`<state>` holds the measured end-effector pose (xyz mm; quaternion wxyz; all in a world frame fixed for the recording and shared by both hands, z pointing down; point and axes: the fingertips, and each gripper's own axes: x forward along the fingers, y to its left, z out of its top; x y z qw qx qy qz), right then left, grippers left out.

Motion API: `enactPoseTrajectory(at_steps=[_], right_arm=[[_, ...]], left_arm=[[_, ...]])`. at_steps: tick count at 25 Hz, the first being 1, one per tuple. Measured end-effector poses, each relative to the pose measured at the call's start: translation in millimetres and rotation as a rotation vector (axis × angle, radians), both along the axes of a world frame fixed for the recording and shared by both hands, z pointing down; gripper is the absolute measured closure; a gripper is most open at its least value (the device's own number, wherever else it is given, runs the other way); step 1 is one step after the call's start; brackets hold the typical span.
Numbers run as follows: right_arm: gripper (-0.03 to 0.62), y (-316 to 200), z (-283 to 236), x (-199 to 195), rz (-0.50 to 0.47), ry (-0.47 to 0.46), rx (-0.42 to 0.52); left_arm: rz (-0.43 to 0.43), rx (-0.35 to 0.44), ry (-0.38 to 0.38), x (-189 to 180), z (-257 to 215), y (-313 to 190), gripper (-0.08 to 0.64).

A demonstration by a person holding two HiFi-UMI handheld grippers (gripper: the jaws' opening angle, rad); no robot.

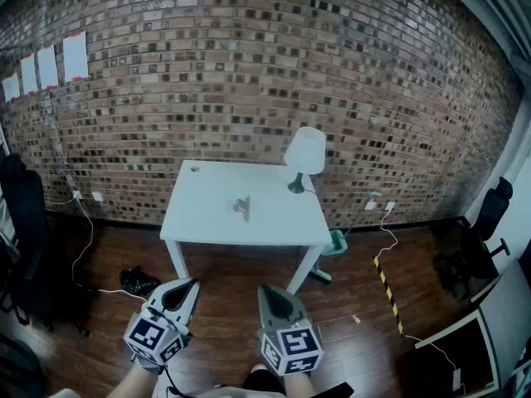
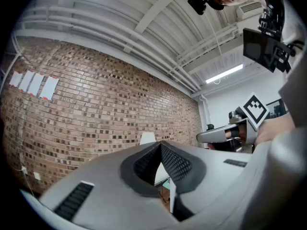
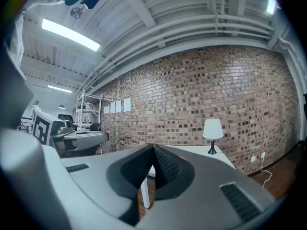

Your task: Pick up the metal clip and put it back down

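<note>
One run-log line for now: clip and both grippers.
small metal clip: on white rectangular table, untouched | left gripper: shut, empty | right gripper: shut, empty | both level, short of table

Left gripper (image 1: 189, 285) and right gripper (image 1: 267, 292) level, jaws together, empty.

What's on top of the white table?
The table holds the metal clip near its middle and a white lamp at its back right corner. Nothing hides the top.
</note>
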<state>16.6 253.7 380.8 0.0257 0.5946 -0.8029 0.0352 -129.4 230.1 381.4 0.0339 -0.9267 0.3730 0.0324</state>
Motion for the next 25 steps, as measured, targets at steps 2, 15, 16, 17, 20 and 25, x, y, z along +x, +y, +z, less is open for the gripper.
enactPoseTrajectory(at_steps=[2, 15, 16, 17, 20, 25], right_arm=[[0.609, -6.1, 1.1, -0.1, 0.004, -0.001, 0.002], [0.609, -114.1, 17.6, 31.4, 0.014, -0.050, 0.006], [0.609, -128.9, 19.3, 36.7, 0.010, -0.058, 0.007], [0.609, -144.1, 20.9, 43.2, 0.007, -0.066, 0.007], [0.609, -190.2, 23.7, 67.1, -0.002, -0.087, 0.000], [0.609, -268.8, 29.0, 110.8, 0.000, -0.092, -0.022]], left_arm=[[0.006, -0.004, -0.004, 0.4, 3.2, -6.4, 0.565], [0.014, -0.025, -0.062, 29.7, 22.3, -107.8, 0.565], [0.016, -0.026, -0.070, 35.6, 24.1, -120.7, 0.565], [0.017, -0.028, -0.078, 42.6, 26.2, -134.0, 0.565], [0.010, -0.037, -0.089, 66.1, 25.1, -175.9, 0.565], [-0.027, 0.002, -0.050, 100.1, -1.9, -253.4, 0.565]])
